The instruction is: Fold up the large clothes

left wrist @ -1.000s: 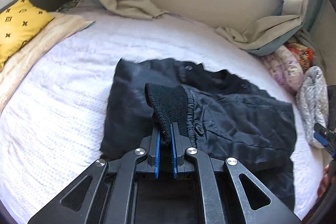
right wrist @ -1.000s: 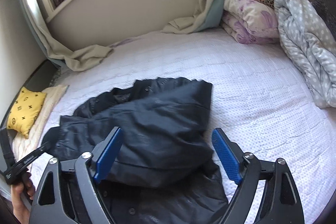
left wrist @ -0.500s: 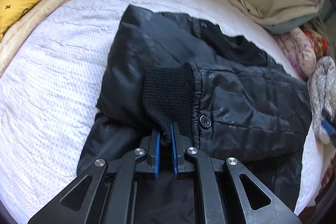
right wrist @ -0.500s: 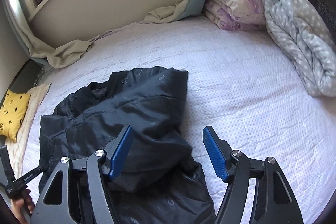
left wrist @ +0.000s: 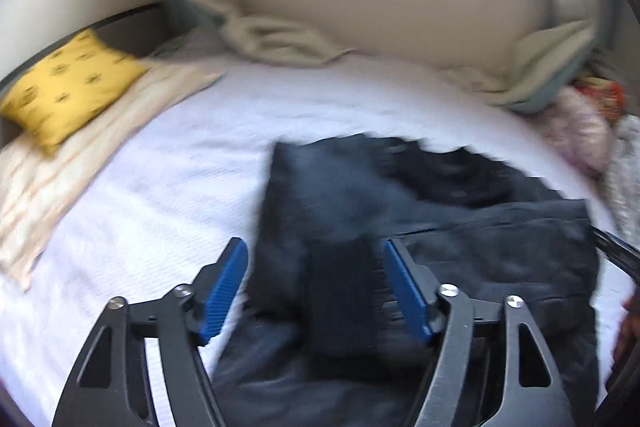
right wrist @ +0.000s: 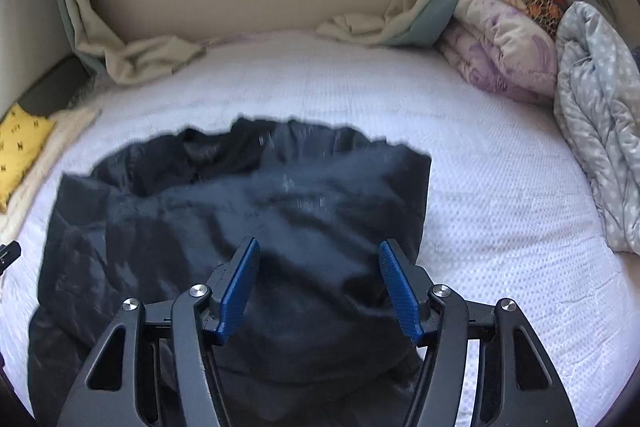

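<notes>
A black jacket (left wrist: 460,227) lies partly folded on the white bedspread (left wrist: 168,187); it also shows in the right wrist view (right wrist: 248,211). Its knit cuff (left wrist: 344,291) lies flat on the jacket, between the open fingers of my left gripper (left wrist: 314,259), which holds nothing. My right gripper (right wrist: 318,261) is open and empty, hovering over the jacket's near right part. The left wrist view is motion-blurred.
A yellow pillow (left wrist: 68,87) on a beige cloth lies at the left. Beige curtains (right wrist: 404,15) drape along the wall. Folded quilts (right wrist: 508,55) and a grey dotted blanket (right wrist: 600,131) pile at the right. White bedspread (right wrist: 500,227) shows right of the jacket.
My left gripper has opened and let go of the cuff, which now lies on the jacket, and has pulled back and up. My right gripper has shifted over the jacket, still open.
</notes>
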`<move>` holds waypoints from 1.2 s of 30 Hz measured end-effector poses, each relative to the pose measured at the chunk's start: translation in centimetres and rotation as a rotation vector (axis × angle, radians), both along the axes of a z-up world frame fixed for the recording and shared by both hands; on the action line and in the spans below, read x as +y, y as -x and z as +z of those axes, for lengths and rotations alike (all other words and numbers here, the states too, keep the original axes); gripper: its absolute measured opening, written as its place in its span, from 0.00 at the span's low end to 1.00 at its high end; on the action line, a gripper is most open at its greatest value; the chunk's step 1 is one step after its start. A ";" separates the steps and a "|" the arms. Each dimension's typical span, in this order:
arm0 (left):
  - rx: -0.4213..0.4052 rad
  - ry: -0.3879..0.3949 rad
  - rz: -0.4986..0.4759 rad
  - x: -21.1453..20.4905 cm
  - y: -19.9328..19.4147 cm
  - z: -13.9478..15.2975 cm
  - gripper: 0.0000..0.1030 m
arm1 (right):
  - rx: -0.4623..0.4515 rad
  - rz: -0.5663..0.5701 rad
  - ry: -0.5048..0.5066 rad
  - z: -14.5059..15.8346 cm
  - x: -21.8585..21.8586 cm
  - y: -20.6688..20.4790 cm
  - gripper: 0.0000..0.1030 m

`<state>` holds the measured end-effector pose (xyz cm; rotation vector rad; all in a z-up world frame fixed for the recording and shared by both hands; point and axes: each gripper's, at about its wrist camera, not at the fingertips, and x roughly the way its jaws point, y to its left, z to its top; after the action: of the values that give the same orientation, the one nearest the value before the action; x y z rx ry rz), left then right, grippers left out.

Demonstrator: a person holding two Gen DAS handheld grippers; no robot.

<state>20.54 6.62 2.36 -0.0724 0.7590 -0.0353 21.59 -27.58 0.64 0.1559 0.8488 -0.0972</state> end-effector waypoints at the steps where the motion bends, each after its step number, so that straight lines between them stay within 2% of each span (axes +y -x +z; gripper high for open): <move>1: 0.016 0.011 -0.046 -0.9 -0.3 -0.4 0.75 | -0.021 -0.005 -0.003 0.3 -0.1 0.0 0.59; 4: 0.093 -0.038 -0.106 -2.9 -1.5 -3.0 0.75 | -0.006 -0.006 -0.012 -0.3 -0.6 -0.5 0.59; 8: 0.234 -0.097 -0.126 -3.7 -2.6 -7.0 0.76 | 0.114 0.004 0.011 -3.9 -0.8 -1.5 0.59; 11: 0.257 -0.120 -0.110 -3.4 -2.6 -8.3 0.86 | 0.157 0.012 0.036 -5.6 -0.7 -1.9 0.59; 15: 0.294 -0.053 -0.094 -2.5 -3.0 -9.2 0.88 | 0.165 0.010 0.061 -7.0 -0.7 -2.1 0.59; 17: 0.288 -0.060 -0.094 -2.6 -2.9 -9.5 0.88 | 0.160 0.014 0.086 -7.6 -0.4 -2.2 0.59; 22: 0.235 -0.142 -0.096 -3.8 -1.8 -10.1 0.90 | 0.133 0.008 0.115 -8.8 0.1 -1.9 0.59; 28: 0.237 -0.139 -0.082 -3.6 -2.1 -9.0 0.92 | 0.126 0.000 0.073 -8.6 -0.5 -2.0 0.60; 31: 0.209 -0.171 -0.081 -3.8 -1.8 -7.2 0.92 | 0.117 -0.016 0.025 -6.3 -1.2 -1.5 0.61; 33: 0.166 -0.203 -0.074 -4.0 -1.4 -5.8 0.91 | 0.072 -0.012 0.015 -4.2 -1.1 -0.6 0.61; 36: 0.122 -0.183 -0.082 -4.0 -0.7 -4.4 0.91 | 0.003 0.026 0.001 -1.2 -0.6 1.1 0.61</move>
<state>21.28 2.59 -1.99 0.1321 0.8834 -0.0393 20.47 -28.21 -0.58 0.1441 0.8535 -0.0739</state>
